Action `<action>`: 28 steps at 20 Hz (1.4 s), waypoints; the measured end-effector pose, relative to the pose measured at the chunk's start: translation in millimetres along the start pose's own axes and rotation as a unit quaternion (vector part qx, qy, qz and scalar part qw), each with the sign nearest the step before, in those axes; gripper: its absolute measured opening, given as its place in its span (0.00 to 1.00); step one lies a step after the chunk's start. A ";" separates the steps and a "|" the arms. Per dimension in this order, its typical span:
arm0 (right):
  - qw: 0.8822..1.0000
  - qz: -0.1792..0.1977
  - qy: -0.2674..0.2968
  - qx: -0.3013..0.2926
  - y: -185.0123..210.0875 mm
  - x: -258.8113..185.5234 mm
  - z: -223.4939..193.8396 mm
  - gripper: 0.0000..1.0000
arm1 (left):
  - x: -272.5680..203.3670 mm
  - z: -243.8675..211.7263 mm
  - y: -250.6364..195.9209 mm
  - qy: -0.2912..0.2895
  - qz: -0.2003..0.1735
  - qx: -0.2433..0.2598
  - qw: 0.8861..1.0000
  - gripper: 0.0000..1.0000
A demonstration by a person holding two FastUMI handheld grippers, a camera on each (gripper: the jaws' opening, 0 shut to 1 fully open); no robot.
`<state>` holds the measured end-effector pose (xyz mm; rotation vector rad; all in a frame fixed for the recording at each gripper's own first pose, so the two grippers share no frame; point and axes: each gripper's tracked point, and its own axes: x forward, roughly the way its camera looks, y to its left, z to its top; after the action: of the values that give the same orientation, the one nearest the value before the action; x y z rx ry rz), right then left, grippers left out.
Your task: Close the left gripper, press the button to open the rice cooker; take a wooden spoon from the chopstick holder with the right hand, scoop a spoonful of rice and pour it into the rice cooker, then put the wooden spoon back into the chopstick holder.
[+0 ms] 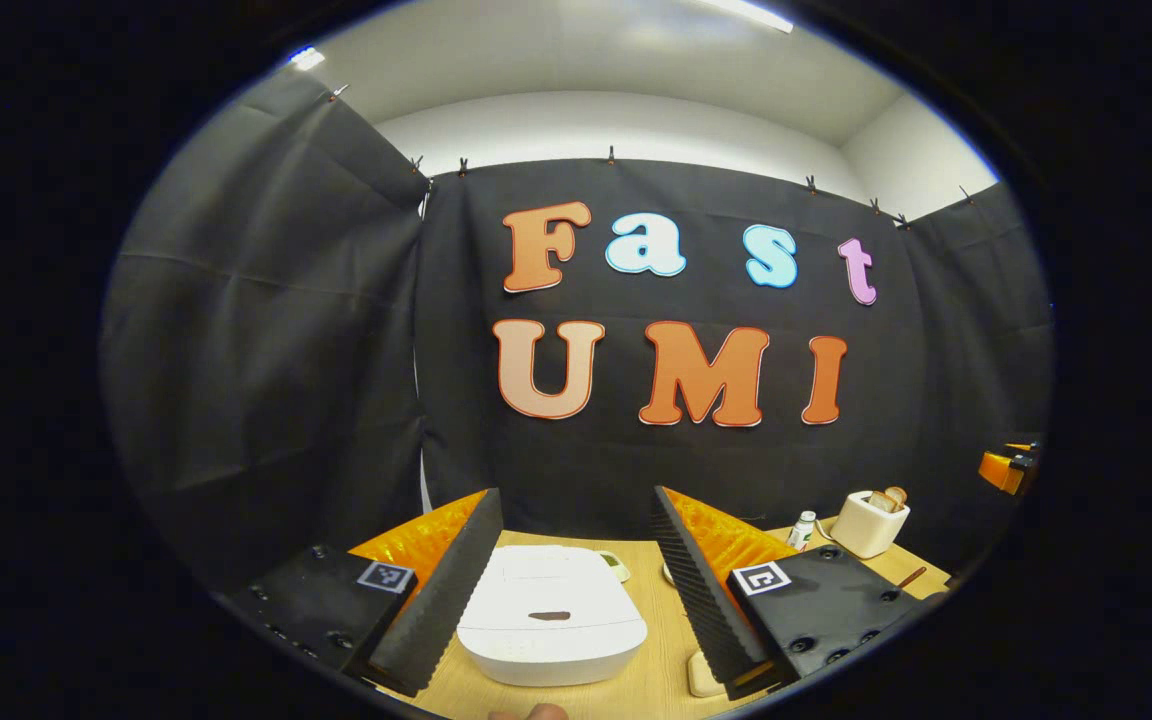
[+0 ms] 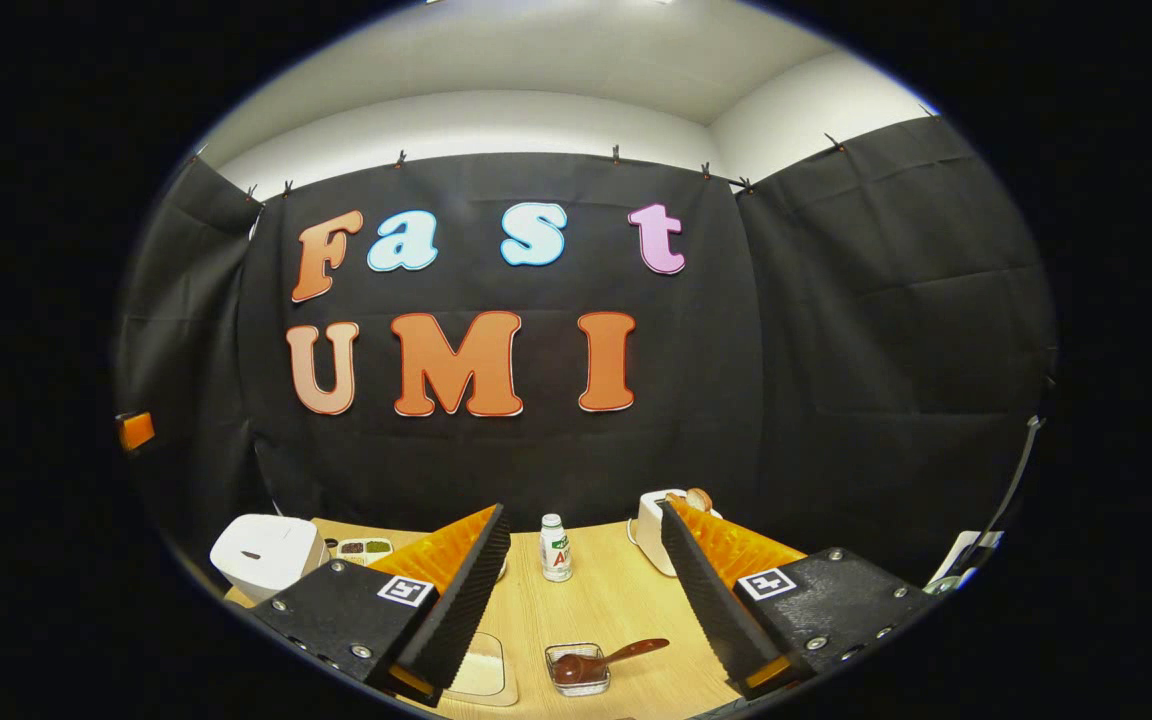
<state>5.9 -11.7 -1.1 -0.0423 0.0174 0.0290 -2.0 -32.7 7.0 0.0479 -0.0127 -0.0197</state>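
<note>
Task at its outset. Left gripper (image 1: 576, 580) hovers with jaws spread wide, framing the rice cooker (image 1: 551, 612), whose lid is down; the dark mark at 6 o'clock on the lid is probably the button (image 1: 549, 616), not yet pressed. Right gripper (image 2: 586, 590), likewise spread and empty, faces the table (image 2: 626, 610). The wooden spoon (image 2: 601, 658) lies at 6 o'clock in the right gripper view, bowl resting in a small clear dish (image 2: 577, 668); the cooker sits at 9 o'clock. Closing, pressing, scooping, pouring and returning all appear to remain.
</note>
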 end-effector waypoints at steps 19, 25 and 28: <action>1.000 0.003 0.003 -0.006 1.6 10.0 -0.2 0.95 | 17.8 -2.5 -1.0 0.015 -0.020 -0.009 1.000 0.45; 1.000 0.006 0.014 -0.010 7.8 14.3 -6.9 0.95 | 24.3 -24.7 -5.3 0.051 -0.034 -0.009 0.998 0.30; 1.000 0.008 0.015 -0.015 10.0 18.1 -8.4 0.95 | 28.7 -35.7 -4.0 0.066 -0.029 -0.009 0.997 0.30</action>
<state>23.6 -1.5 -10.2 -0.0728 0.0467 0.0437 27.1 -35.6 -28.5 0.0322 0.1200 -0.0751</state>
